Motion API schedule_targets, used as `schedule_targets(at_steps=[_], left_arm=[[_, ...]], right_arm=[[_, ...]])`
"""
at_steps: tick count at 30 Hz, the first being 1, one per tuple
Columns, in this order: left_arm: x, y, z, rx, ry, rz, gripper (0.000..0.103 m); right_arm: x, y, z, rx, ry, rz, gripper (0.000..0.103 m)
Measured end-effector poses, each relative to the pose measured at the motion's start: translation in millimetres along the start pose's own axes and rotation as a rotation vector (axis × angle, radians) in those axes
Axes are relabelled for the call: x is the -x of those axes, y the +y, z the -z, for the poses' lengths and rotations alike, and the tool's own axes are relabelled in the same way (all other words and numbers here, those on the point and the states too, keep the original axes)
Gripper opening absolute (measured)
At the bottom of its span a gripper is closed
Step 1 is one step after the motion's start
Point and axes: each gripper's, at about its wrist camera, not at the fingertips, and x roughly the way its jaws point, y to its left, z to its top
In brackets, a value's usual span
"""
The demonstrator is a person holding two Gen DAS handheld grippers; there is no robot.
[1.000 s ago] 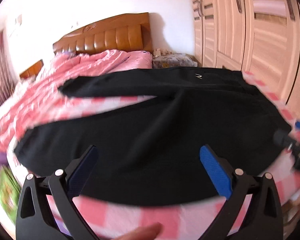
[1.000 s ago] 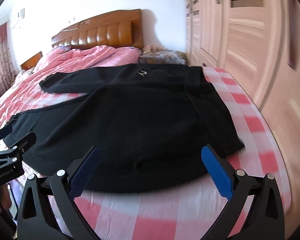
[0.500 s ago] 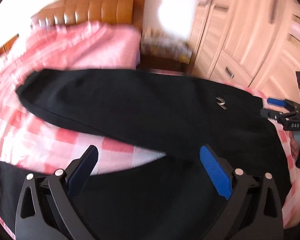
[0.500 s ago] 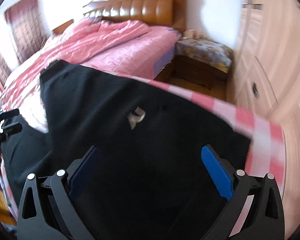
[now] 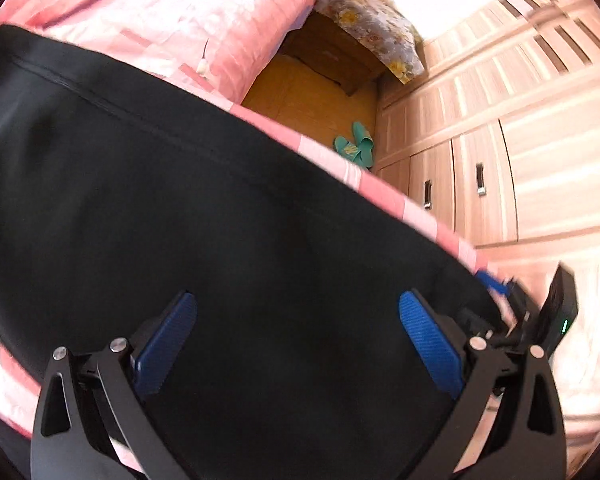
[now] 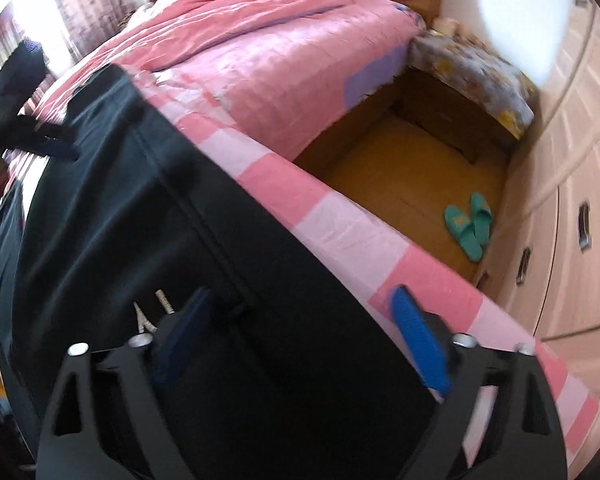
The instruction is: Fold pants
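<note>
Black pants (image 5: 220, 220) lie spread on a pink and white checked sheet (image 6: 340, 220). My left gripper (image 5: 296, 340) hovers over the black cloth, pointing steeply down. It is open wide and nothing is pressed between its blue pads (image 5: 166, 344). My right gripper (image 6: 300, 332) stands over the pants' far edge (image 6: 228, 264), near a small white logo (image 6: 152, 312). Its jaws are closing with the cloth edge between them, and the pads are not pressing on it. Each view catches the other gripper at its side: the right one (image 5: 512, 304) and the left one (image 6: 40, 136).
Beyond the sheet's edge is a wooden floor with green slippers (image 6: 470, 228). A pink quilt (image 6: 260, 60) covers the bed behind. A nightstand under a floral cloth (image 6: 472, 68) and a pale wardrobe (image 6: 572, 200) stand to the right.
Both grippers have swung across the pants to the far edge and tipped downward. The right gripper's jaws have narrowed; the left gripper's jaws stay wide.
</note>
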Motion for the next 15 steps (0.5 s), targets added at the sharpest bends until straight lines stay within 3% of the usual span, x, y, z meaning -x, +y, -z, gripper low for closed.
schedule_targets(at_steps=[1, 2, 6, 10, 13, 15], left_arm=[[-1.0, -1.7, -2.1, 0.022, 0.004, 0.009, 0.101], [-3.3, -1.6, -7.4, 0.046, 0.006, 0.019, 0.101], [-15.7, -5.6, -23.1, 0.116, 0.025, 0.039, 0.101], [-21.7, -6.2, -34.4, 0.173, 0.018, 0.045, 0.101], [-22.3, -2.4, -39.7, 0.217, 0.016, 0.058, 0.101], [-27.7, -4.0, -41.2, 0.222, 0.021, 0.02, 0.101]], right_arm=[[1.3, 4.5, 0.1, 0.012, 0.003, -0.037, 0.045], [3.4, 12.2, 1.2, 0.04, -0.004, -0.019, 0.043], [26.2, 40.5, 13.7, 0.126, -0.083, 0.124, 0.01], [71.5, 86.5, 39.3, 0.21, -0.236, 0.222, 0.01], [88.6, 121.9, 58.4, 0.265, -0.279, 0.298, 0.01], [97.9, 144.5, 70.9, 0.287, -0.305, 0.33, 0.01]])
